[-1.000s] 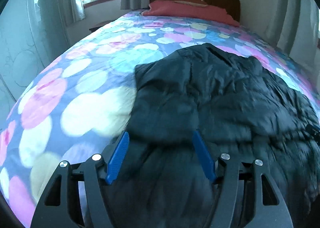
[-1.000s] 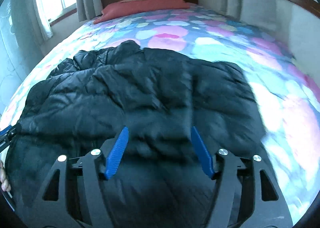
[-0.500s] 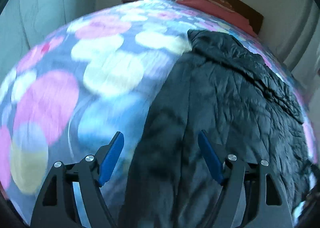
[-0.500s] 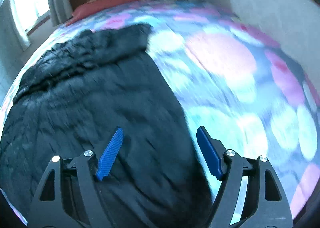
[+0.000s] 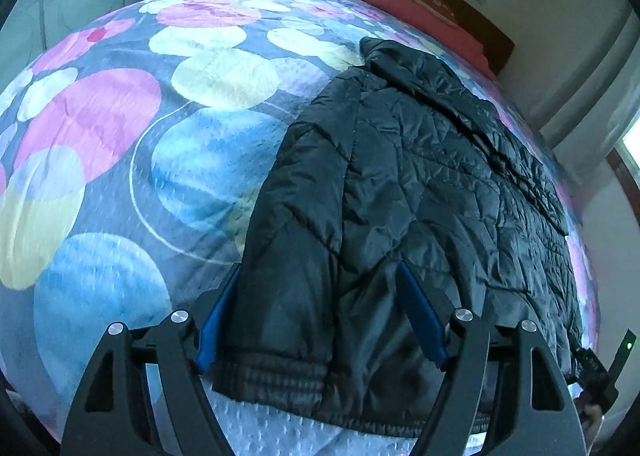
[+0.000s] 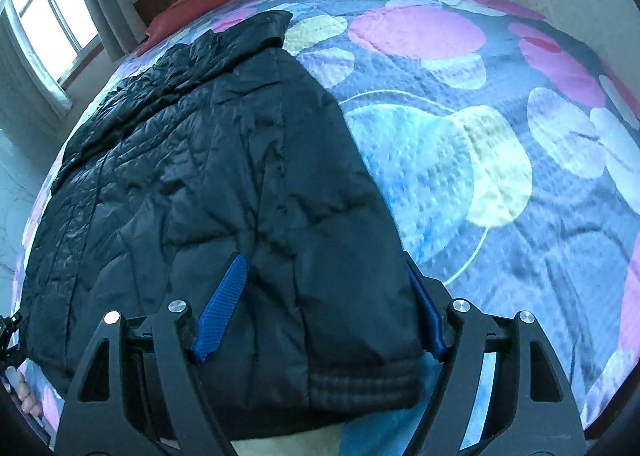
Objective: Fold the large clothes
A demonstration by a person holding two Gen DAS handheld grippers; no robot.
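Observation:
A black quilted puffer jacket [image 5: 420,175] lies spread flat on the bed, collar toward the headboard. My left gripper [image 5: 318,268] hangs over the jacket's left sleeve, just above its ribbed cuff [image 5: 272,372]; the jaws stand wide and the sleeve lies between them unpinched. In the right wrist view the same jacket [image 6: 180,175] fills the left half. My right gripper [image 6: 323,258] straddles the right sleeve near its cuff [image 6: 360,380]. Its jaws are closing slightly but remain wide, and the pads do not press the sleeve.
The jacket rests on a quilt printed with big pastel circles [image 5: 100,135], [image 6: 480,155]. Red pillows [image 5: 400,3] lie against a wooden headboard. A curtained window [image 6: 48,23] is at the left. A person's fingers [image 6: 24,396] show at the bed's near edge.
Both grippers have swung outward from the middle of the jacket to its two sleeves, left to the left side and right to the right. Their jaws stand a little wider.

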